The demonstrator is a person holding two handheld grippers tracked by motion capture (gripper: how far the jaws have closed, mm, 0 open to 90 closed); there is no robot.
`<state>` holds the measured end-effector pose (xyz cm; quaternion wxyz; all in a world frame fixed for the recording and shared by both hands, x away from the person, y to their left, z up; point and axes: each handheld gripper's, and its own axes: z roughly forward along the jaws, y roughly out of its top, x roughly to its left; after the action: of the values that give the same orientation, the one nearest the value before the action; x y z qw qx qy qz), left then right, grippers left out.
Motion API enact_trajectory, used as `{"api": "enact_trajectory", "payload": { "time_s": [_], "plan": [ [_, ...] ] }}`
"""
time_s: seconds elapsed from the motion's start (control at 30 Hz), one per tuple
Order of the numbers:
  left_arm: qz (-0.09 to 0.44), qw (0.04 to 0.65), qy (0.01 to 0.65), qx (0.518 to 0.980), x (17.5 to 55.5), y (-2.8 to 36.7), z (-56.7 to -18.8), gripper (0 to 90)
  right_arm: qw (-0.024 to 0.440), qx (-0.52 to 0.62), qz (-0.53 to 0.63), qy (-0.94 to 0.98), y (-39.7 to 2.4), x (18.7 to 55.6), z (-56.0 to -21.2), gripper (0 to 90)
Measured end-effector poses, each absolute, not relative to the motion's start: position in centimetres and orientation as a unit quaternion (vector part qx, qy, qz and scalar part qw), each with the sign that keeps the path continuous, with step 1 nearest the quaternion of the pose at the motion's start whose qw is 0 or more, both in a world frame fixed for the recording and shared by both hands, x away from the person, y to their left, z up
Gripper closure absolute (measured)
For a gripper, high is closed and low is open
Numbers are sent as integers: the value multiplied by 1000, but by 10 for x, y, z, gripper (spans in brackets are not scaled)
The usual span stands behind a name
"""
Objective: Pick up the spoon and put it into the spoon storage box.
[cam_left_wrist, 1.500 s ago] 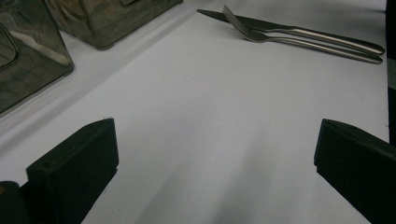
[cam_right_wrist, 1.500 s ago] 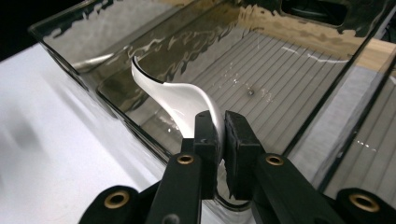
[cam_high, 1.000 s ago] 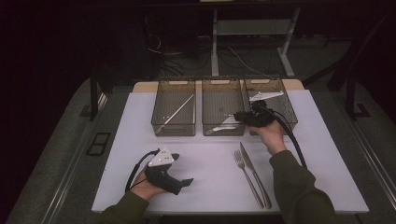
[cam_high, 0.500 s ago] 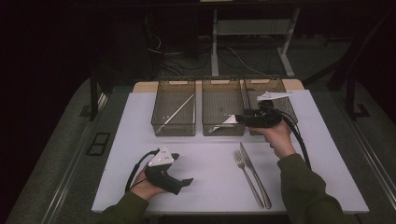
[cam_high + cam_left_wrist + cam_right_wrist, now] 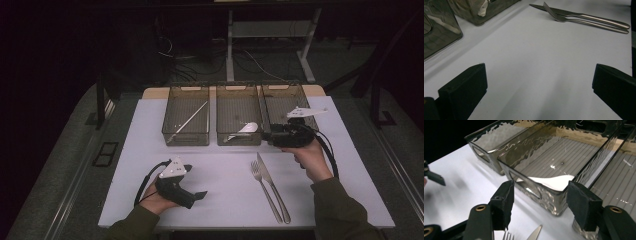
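A white spoon [image 5: 247, 128] lies at the front right corner of the middle smoky bin [image 5: 239, 141]. My right gripper [image 5: 267, 138] hovers just right of that corner, level and pointing left. Its jaws have just been opening and nothing is between them. In the right gripper view the gripper [image 5: 540, 186] frames the bin's corner [image 5: 541, 197] with the spoon [image 5: 554, 182] behind the wall. A fork [image 5: 267, 194] and a knife [image 5: 274, 186] lie side by side in front of it. My left gripper [image 5: 200, 195] rests open at the front left, and its own view [image 5: 539, 67] looks toward the fork [image 5: 594, 24] and knife [image 5: 574, 13].
Three smoky bins stand in a row at the back of the white mat [image 5: 225, 175]. The left bin [image 5: 186, 139] holds a long thin metal piece [image 5: 189, 120]. The right bin [image 5: 282, 97] stands behind my right hand. Dark floor and table legs lie beyond.
The right gripper has drawn back from the middle bin toward the right and its jaws have spread. The white spoon stays in the bin. The left gripper has not moved.
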<state>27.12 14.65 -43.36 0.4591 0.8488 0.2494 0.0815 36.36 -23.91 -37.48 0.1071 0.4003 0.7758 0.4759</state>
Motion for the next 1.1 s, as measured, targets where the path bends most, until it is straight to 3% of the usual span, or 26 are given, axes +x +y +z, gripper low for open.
{"api": "enact_trajectory", "payload": {
  "time_s": [0.87,1.1],
  "plan": [
    [82,456,246,851,271,147,-432,0,103,398,458,788,-271,310,-388,384],
    [82,455,246,852,271,147,-432,0,92,392,429,809,-275,292,-398,467]
  ]
}}
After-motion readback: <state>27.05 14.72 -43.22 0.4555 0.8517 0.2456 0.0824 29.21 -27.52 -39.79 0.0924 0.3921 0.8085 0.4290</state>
